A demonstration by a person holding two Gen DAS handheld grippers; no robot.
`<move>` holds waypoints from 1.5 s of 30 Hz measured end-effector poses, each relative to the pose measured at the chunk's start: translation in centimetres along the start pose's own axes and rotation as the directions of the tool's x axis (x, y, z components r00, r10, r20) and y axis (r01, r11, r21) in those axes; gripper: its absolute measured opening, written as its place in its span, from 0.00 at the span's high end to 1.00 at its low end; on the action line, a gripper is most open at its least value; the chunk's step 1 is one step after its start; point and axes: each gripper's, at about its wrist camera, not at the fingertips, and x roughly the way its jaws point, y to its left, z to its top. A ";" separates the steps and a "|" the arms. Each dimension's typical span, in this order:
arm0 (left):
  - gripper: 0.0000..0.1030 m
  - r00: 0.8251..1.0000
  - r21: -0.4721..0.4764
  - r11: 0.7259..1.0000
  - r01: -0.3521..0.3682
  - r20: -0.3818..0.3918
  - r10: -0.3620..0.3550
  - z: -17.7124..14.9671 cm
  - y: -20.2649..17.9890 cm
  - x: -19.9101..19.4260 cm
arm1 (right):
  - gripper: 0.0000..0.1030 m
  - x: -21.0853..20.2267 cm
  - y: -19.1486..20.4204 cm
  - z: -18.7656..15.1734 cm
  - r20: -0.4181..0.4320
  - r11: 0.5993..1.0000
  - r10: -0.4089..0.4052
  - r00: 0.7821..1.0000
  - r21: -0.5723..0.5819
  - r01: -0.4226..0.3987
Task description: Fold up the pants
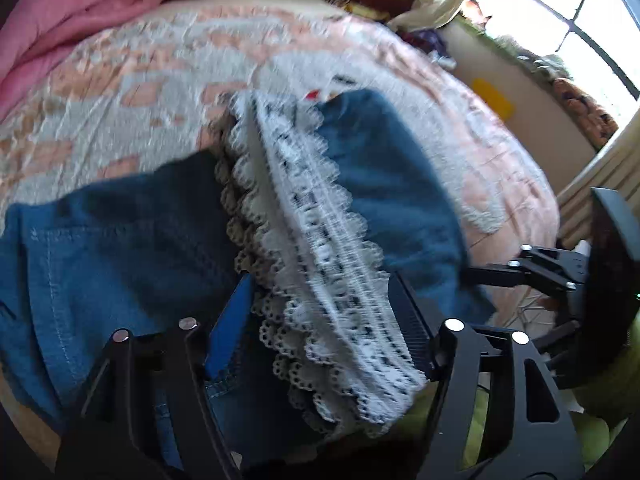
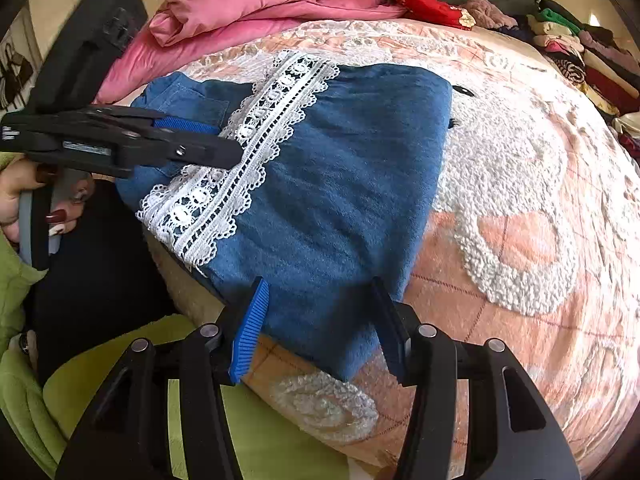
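Observation:
Blue denim pants (image 2: 340, 160) with a white lace band (image 2: 248, 148) lie folded near the front edge of the bed. In the left wrist view the pants (image 1: 120, 256) and lace (image 1: 328, 280) fill the lower frame. My left gripper (image 1: 320, 320) has its jaws wide apart, with the lace between them; it also shows in the right wrist view (image 2: 224, 148) over the lace. My right gripper (image 2: 320, 312) is open, its jaws straddling the near corner of the pants. It shows at the right edge of the left wrist view (image 1: 528, 264).
The bed carries a pink and white fleece blanket (image 2: 520, 200). A pink duvet (image 2: 260, 4) lies at the far side. Piles of clothes (image 2: 580, 52) sit at the back right. A window (image 1: 560, 8) is on the right. My green sleeve (image 2: 24, 280) is at the lower left.

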 end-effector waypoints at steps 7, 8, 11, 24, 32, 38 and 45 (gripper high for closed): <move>0.28 0.996 0.004 0.999 -0.034 0.081 0.034 -0.3 -0.3 -2.7 | 0.41 -2.0 -0.7 -0.1 0.039 0.999 0.029 0.999 0.042 -0.030; 0.26 0.995 0.002 0.999 -0.037 0.092 0.036 -0.5 -0.4 -3.2 | 0.40 -2.6 -0.9 -0.2 0.055 0.999 0.021 0.998 0.047 -0.023; 0.14 0.993 -0.006 0.999 -0.041 0.108 0.042 -0.4 -0.8 -4.1 | 0.35 -4.0 -1.2 0.1 0.096 0.998 0.010 0.995 0.060 -0.016; 0.09 0.981 -0.001 0.995 -0.103 0.165 0.102 -0.8 -2.3 -7.2 | 0.16 -6.8 -1.6 3.0 0.205 0.997 -0.053 0.977 0.072 0.039; 0.10 0.985 -0.008 0.996 -0.085 0.153 0.085 -1.7 -2.7 -7.5 | 0.15 -6.8 -1.7 5.1 0.223 0.997 -0.076 0.972 0.038 0.069; 0.10 0.994 0.025 0.999 -0.036 0.104 0.033 -2.3 -4.1 -5.8 | 0.21 -5.4 -2.2 6.9 0.213 0.998 -0.058 0.975 0.025 0.054; 0.48 0.999 0.059 0.998 0.015 0.048 -0.018 -2.7 -5.4 -3.5 | 0.53 -2.4 -2.6 9.4 0.166 1.000 -0.028 0.986 0.006 0.027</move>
